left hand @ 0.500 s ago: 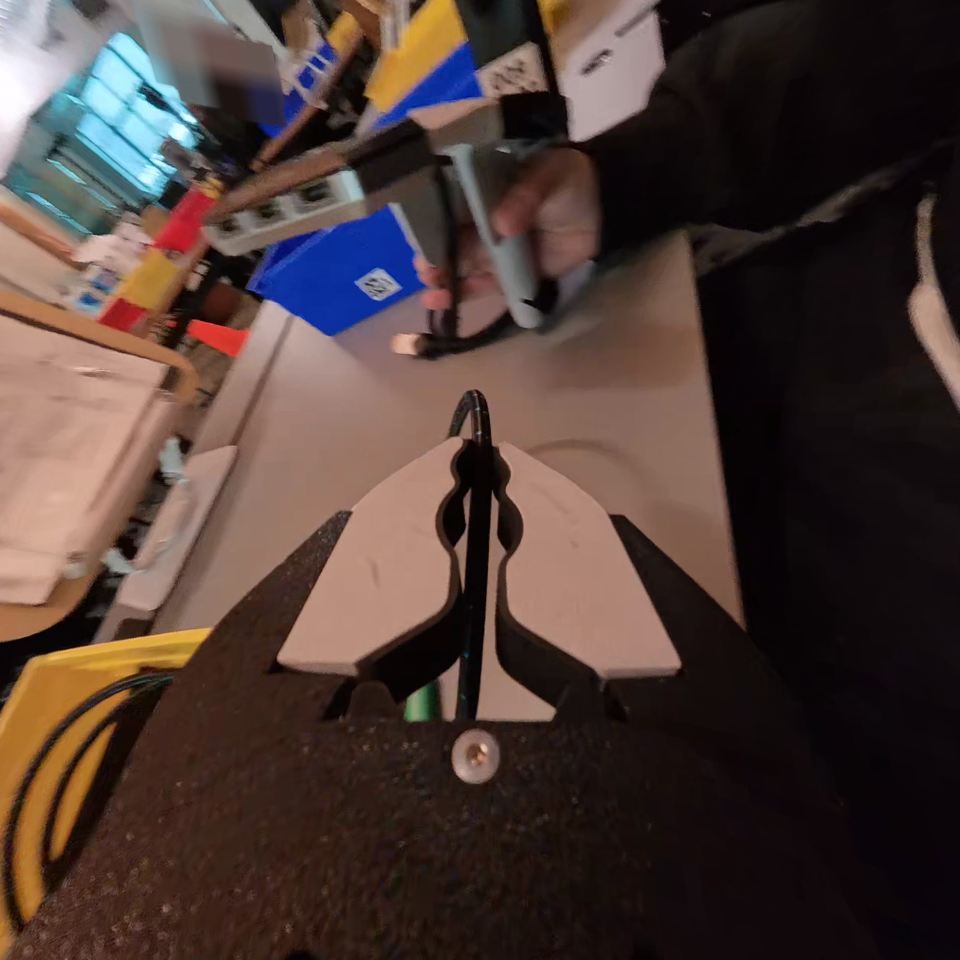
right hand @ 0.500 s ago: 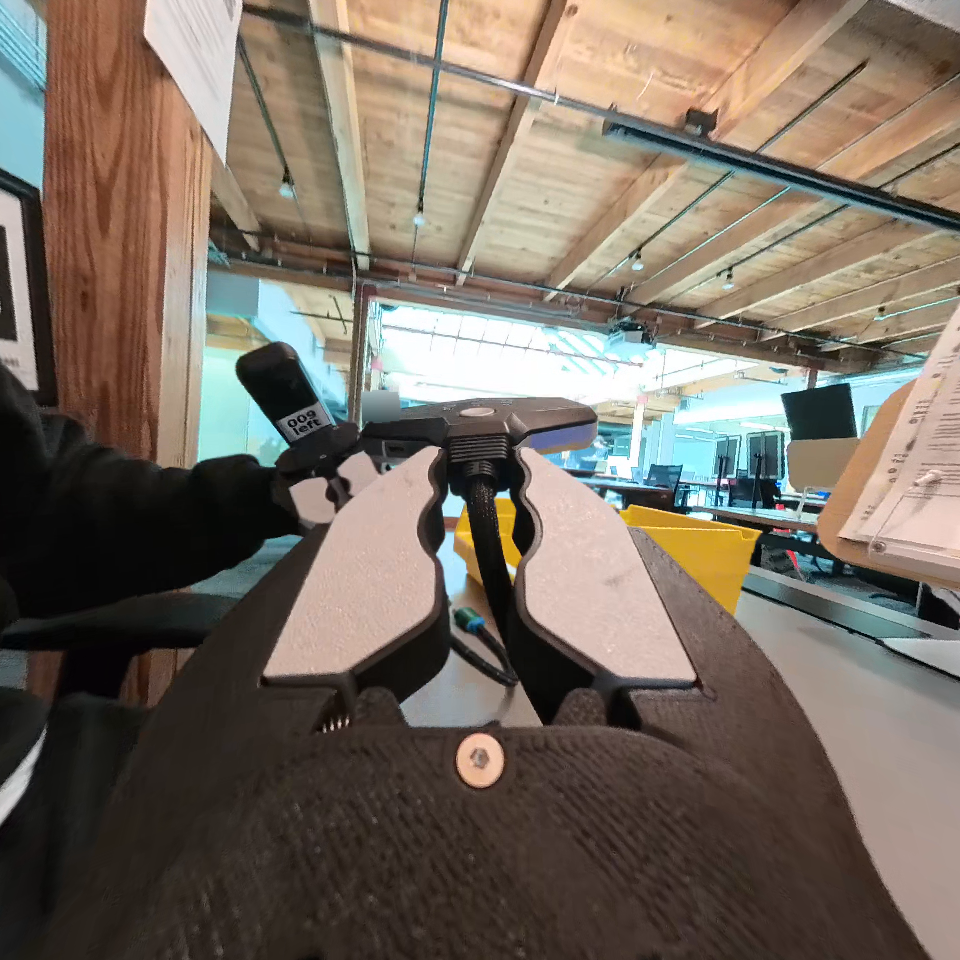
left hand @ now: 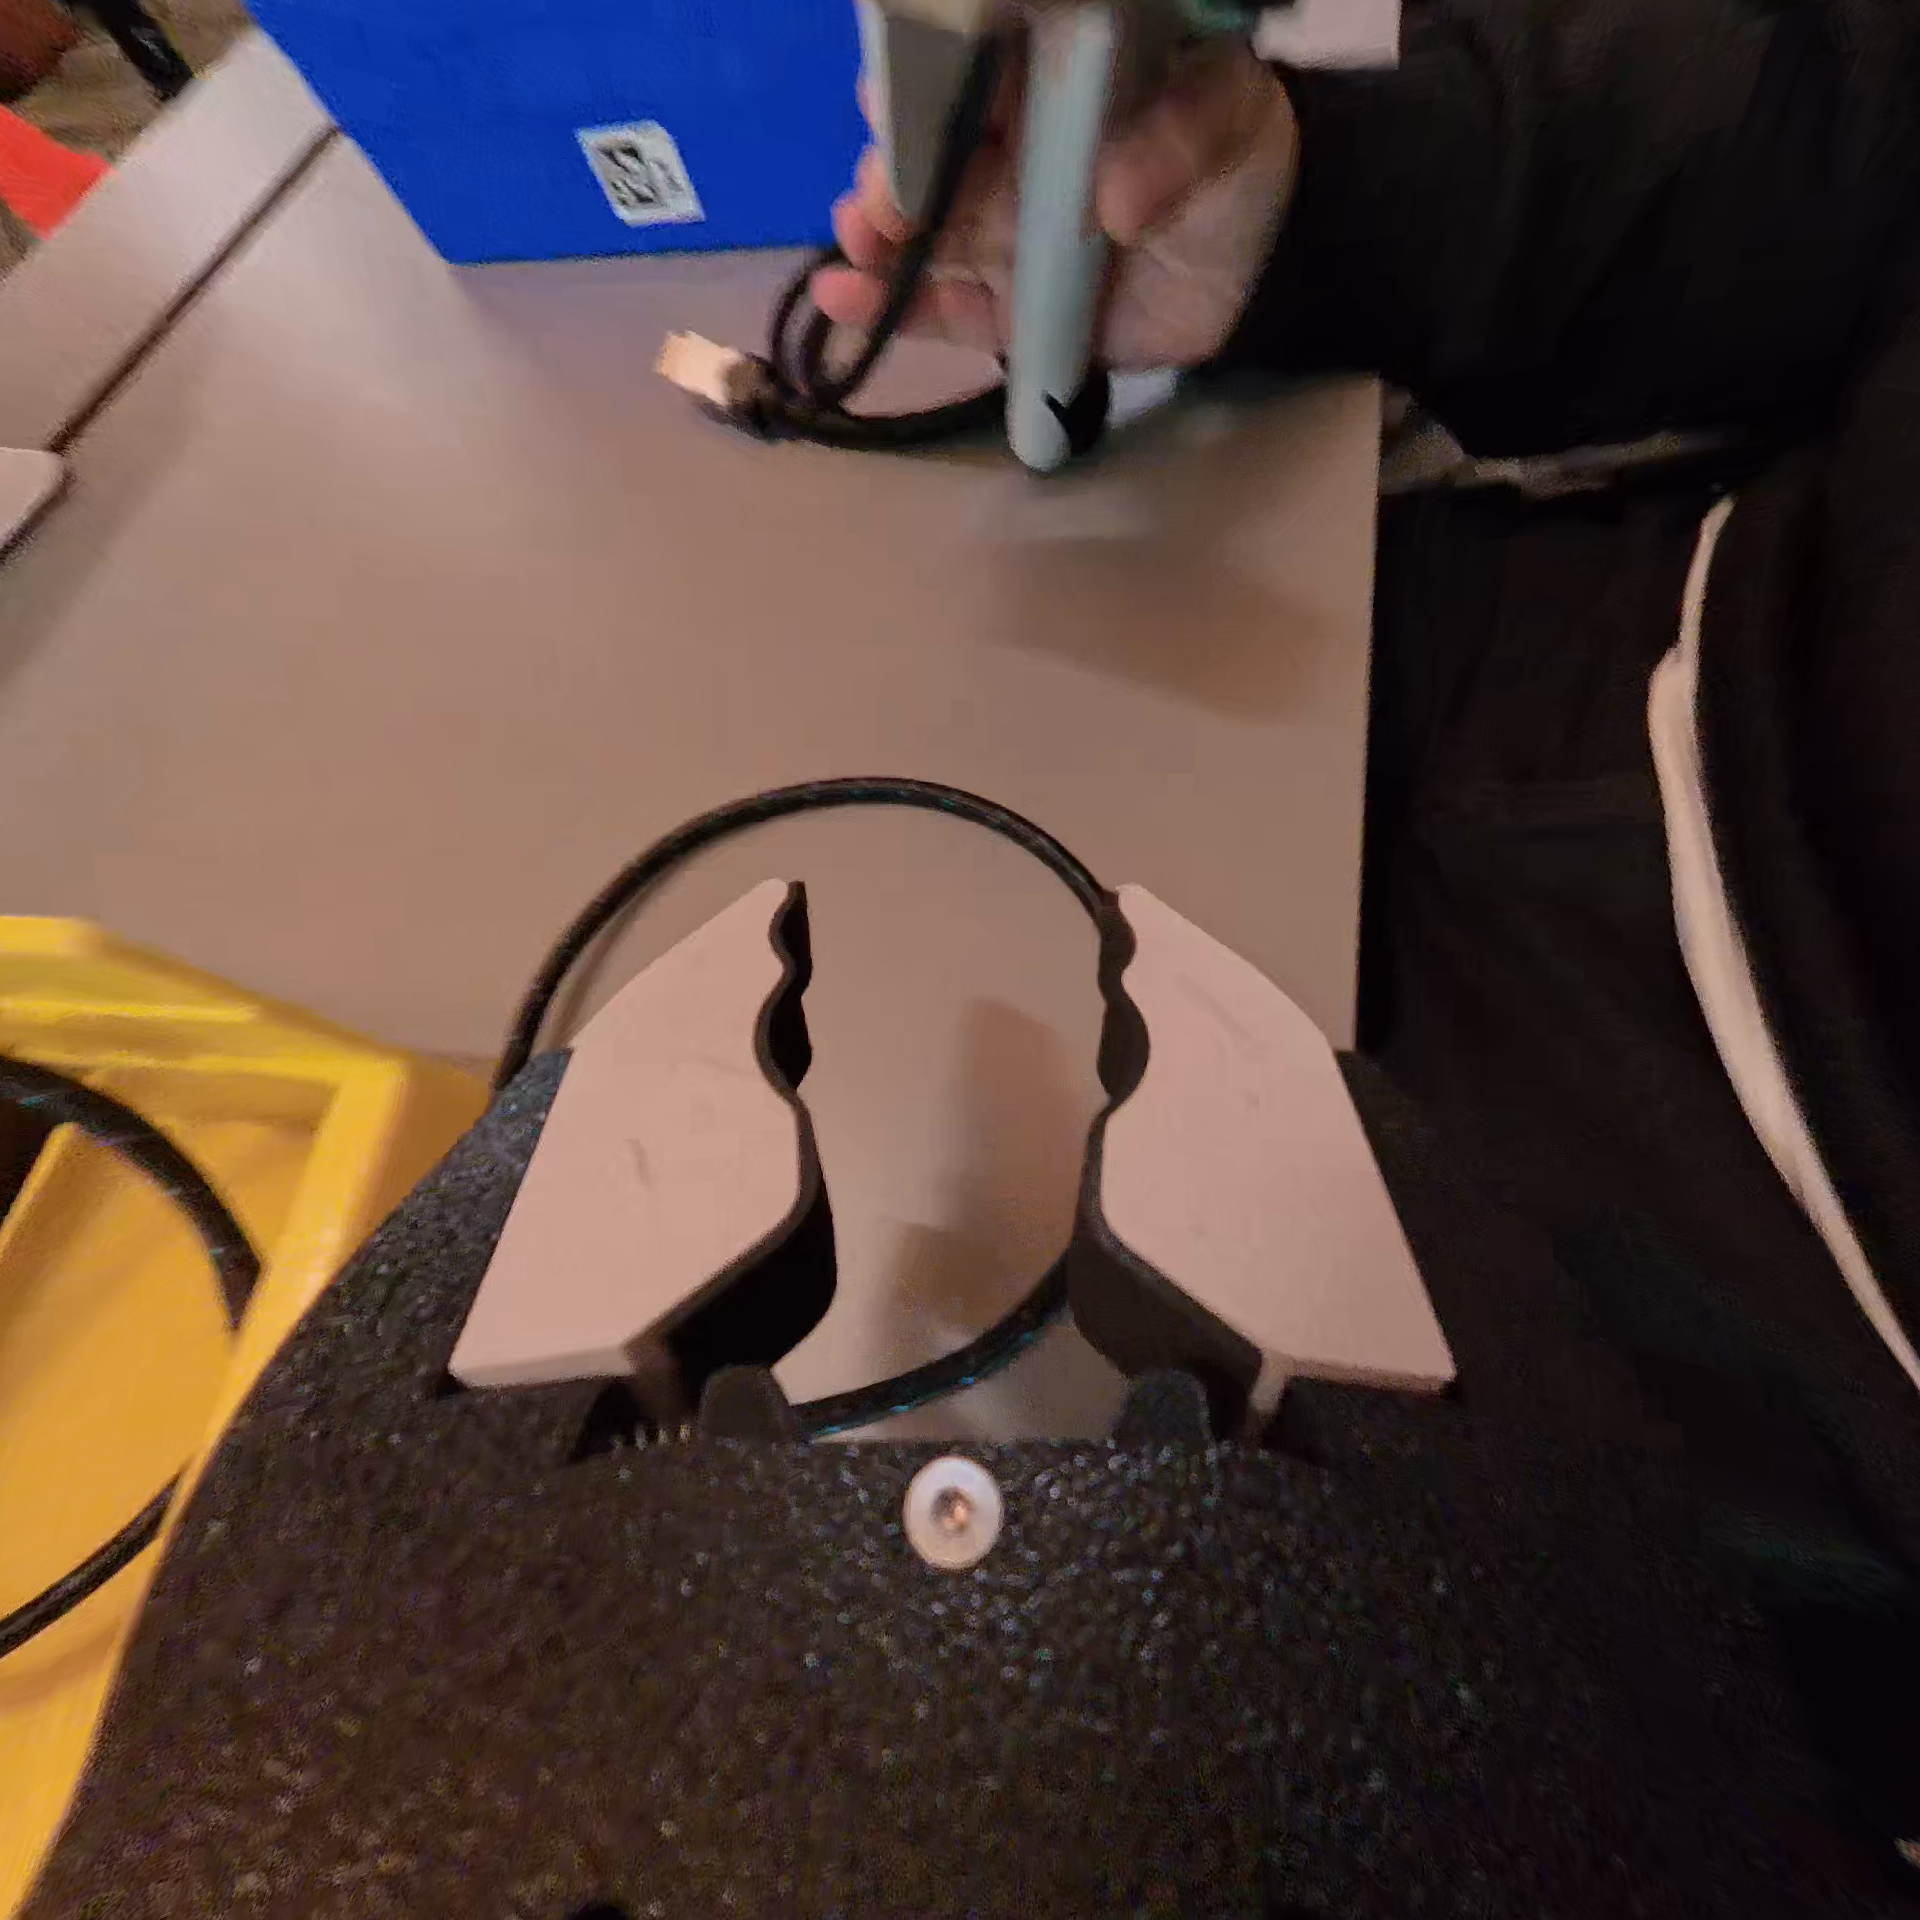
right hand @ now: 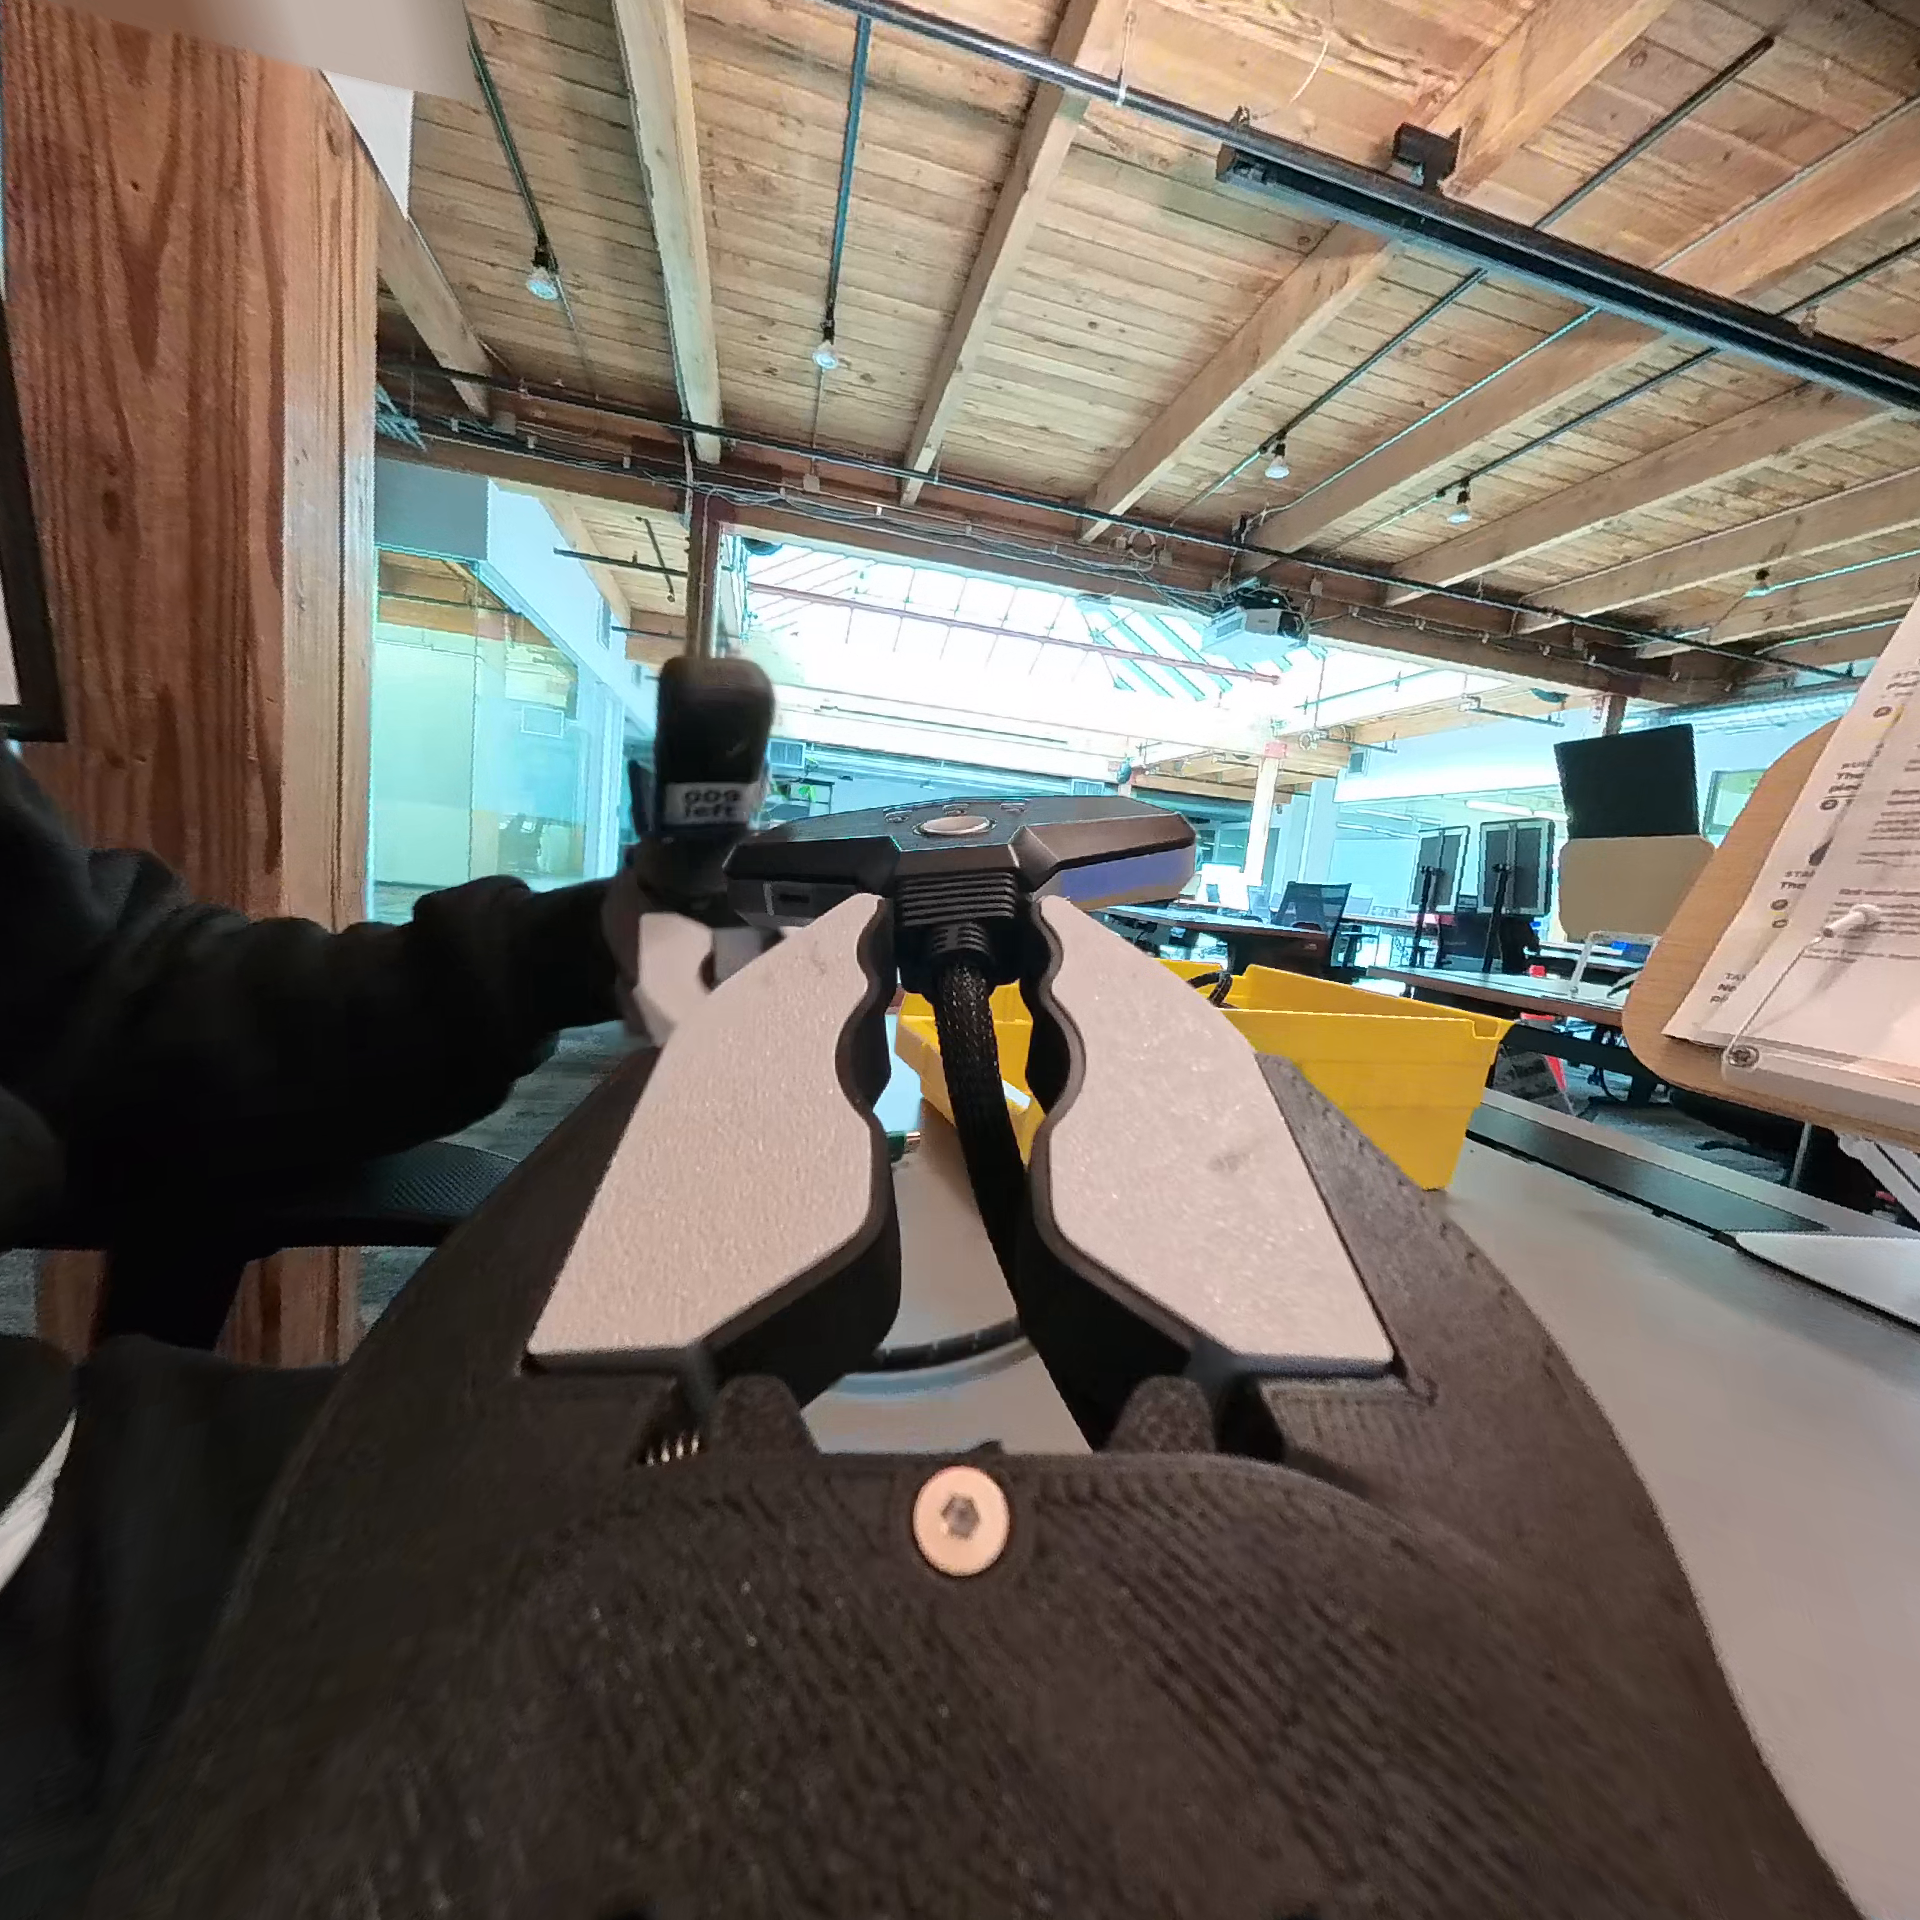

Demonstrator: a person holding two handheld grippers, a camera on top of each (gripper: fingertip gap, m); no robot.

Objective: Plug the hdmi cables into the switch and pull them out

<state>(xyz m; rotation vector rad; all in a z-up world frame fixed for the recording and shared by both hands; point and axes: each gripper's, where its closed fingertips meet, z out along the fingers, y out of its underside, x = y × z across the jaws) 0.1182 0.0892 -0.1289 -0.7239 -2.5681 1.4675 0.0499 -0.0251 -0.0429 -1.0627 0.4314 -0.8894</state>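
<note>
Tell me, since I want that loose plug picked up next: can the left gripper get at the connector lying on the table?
Probably yes: the left gripper is open and bare table lies between it and the connector.

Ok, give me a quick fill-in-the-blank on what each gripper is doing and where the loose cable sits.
1. The left gripper is ____ and grips nothing.
2. The right gripper is shut on the ____ of the switch.
3. The thin black cable arches just ahead of the left gripper over the grey ____.
4. The bin beside the left gripper is ____.

Missing: open; cable; table; yellow
</note>
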